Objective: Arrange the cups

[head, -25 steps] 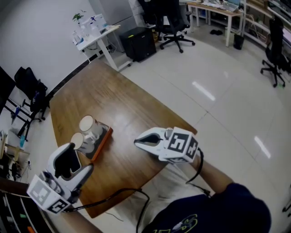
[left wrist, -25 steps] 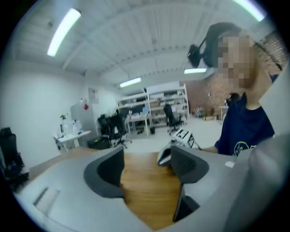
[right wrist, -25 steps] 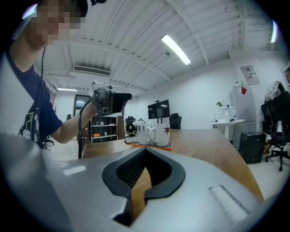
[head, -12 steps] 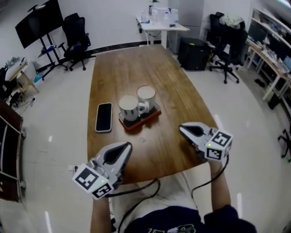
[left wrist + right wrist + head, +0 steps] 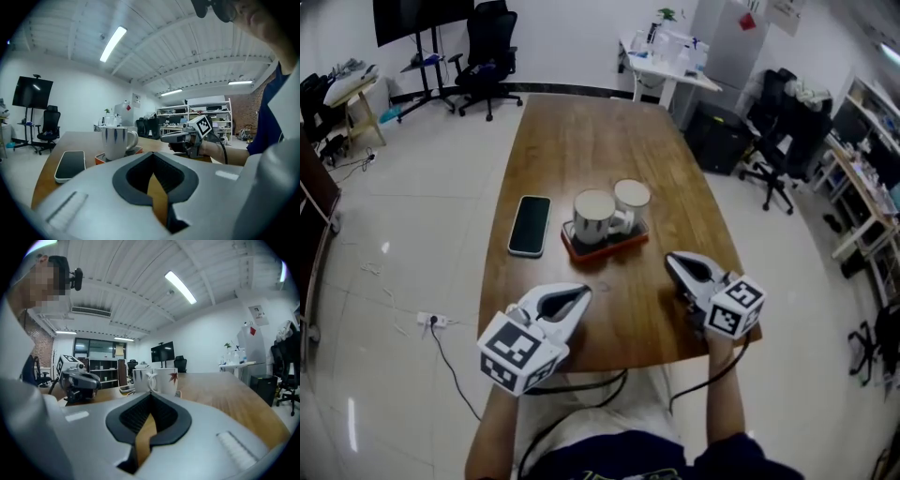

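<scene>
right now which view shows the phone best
The head view: the whole phone lies flat, screen up, left of the tray. The left gripper view shows it low and foreshortened; the right gripper view barely shows it.

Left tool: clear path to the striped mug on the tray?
Probably yes: only bare table between left tool and striped mug; phone lies off to the side. Jaws are shut, so open first.

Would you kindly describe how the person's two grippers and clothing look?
The left gripper and right gripper are pale grey, beak-shaped shells with black inner lining. Each carries a white cube with black square markers and trails a black cable. The person wears a dark blue top.
</scene>
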The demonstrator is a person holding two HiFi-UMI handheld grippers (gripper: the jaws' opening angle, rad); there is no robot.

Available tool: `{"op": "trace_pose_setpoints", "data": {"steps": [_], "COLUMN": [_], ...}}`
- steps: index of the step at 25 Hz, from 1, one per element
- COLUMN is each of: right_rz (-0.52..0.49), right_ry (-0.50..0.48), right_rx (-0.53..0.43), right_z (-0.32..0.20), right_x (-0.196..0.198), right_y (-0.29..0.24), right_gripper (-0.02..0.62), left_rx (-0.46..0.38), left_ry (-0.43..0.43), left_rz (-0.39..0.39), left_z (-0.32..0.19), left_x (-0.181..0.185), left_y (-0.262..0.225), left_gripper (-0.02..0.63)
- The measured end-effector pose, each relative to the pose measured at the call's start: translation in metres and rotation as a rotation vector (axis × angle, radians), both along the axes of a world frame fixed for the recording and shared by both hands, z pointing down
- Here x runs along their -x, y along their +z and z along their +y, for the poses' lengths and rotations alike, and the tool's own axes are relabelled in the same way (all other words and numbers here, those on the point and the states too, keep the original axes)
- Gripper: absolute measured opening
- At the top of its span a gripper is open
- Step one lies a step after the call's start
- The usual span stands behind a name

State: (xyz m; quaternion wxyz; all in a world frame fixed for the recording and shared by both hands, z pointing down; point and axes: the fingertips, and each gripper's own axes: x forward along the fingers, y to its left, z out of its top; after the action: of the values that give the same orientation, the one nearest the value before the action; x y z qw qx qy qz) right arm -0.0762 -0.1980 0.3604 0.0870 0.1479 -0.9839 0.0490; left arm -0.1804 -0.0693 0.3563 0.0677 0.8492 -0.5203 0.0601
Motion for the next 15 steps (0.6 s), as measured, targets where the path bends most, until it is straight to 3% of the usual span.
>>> {"op": "trace_pose_setpoints", "data": {"steps": [15], "right_rz": [-0.006], "right_ry": [-0.004], "right_rx": [-0.004], "right_z": [0.0016], "right_x": [0.0002], "right_y": [-0.0011], "right_gripper": [0.003], "left_rx": [0.001], "left_ry": [-0.058], "left_rz": [0.001], "left_z": [-0.009], "left_x": [0.0103], "left_y": [0.0001], "left_gripper": [0.005]}}
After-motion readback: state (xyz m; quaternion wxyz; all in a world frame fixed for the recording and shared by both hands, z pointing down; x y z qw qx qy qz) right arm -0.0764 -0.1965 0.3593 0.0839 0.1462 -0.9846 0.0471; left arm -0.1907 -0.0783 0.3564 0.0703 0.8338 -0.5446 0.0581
